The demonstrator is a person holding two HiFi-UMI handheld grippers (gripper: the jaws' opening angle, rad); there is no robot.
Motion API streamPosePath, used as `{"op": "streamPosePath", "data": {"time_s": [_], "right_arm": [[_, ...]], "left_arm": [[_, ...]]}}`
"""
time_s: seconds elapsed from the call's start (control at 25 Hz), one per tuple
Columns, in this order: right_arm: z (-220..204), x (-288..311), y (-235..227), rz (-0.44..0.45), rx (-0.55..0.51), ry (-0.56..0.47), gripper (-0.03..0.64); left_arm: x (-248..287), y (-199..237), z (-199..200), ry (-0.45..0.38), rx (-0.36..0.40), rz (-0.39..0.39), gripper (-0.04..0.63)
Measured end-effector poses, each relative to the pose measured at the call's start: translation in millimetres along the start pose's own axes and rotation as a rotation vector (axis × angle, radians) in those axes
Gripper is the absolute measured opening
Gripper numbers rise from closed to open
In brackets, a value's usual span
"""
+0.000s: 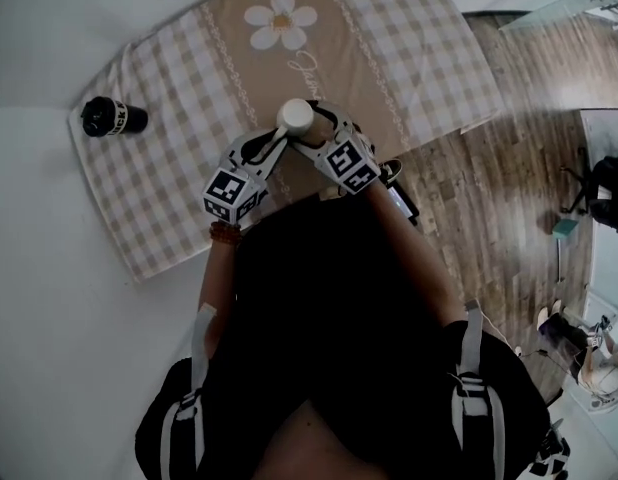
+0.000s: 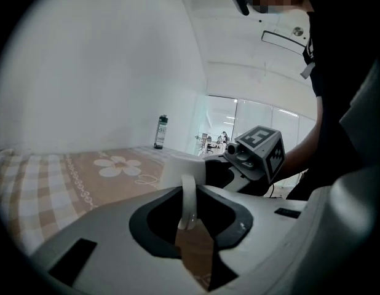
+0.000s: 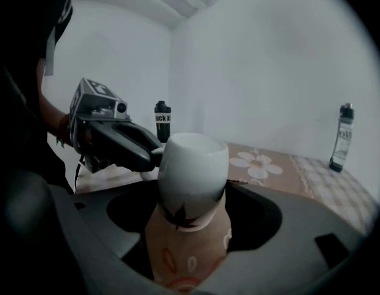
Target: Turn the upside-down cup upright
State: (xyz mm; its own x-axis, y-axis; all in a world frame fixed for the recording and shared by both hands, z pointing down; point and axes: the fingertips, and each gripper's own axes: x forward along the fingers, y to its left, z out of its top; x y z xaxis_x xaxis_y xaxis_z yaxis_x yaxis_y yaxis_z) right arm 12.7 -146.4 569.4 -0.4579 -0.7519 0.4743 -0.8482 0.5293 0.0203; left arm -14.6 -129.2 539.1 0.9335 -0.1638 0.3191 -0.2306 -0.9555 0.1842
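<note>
The left gripper (image 2: 189, 212) is pinching its jaws narrowly on the handle (image 2: 187, 194) of the white cup (image 3: 191, 168). The right gripper (image 3: 193, 196) is holding its jaws wide apart around the cup's body, with no clear press on it. The cup is standing upside down, base up, between both grippers. It is sitting over the checked cloth (image 1: 189, 78), near its front edge and below the printed daisy (image 1: 280, 20). A black bottle (image 1: 113, 118) is lying at the cloth's left corner, well apart.

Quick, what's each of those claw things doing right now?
Left gripper: closed on the cup handle.
Right gripper: open, with the cup between its jaws but not gripped.
</note>
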Motion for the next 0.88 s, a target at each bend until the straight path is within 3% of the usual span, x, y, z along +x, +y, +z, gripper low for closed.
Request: {"op": "streamPosePath", "data": {"time_s": [0.32, 0.88], "right_arm": [[9.8, -19.7, -13.0, -0.151, -0.275, 0.029, 0.356], [-27.7, -13.8, -5.5, -0.117, -0.238, 0.100, 0.350]], "left_arm": [[14.3, -14.9, -3.6, 0.064, 0.106, -0.035, 0.083], [19.2, -12.2, -25.9, 0.100, 0.091, -0.024, 0.100]]}}
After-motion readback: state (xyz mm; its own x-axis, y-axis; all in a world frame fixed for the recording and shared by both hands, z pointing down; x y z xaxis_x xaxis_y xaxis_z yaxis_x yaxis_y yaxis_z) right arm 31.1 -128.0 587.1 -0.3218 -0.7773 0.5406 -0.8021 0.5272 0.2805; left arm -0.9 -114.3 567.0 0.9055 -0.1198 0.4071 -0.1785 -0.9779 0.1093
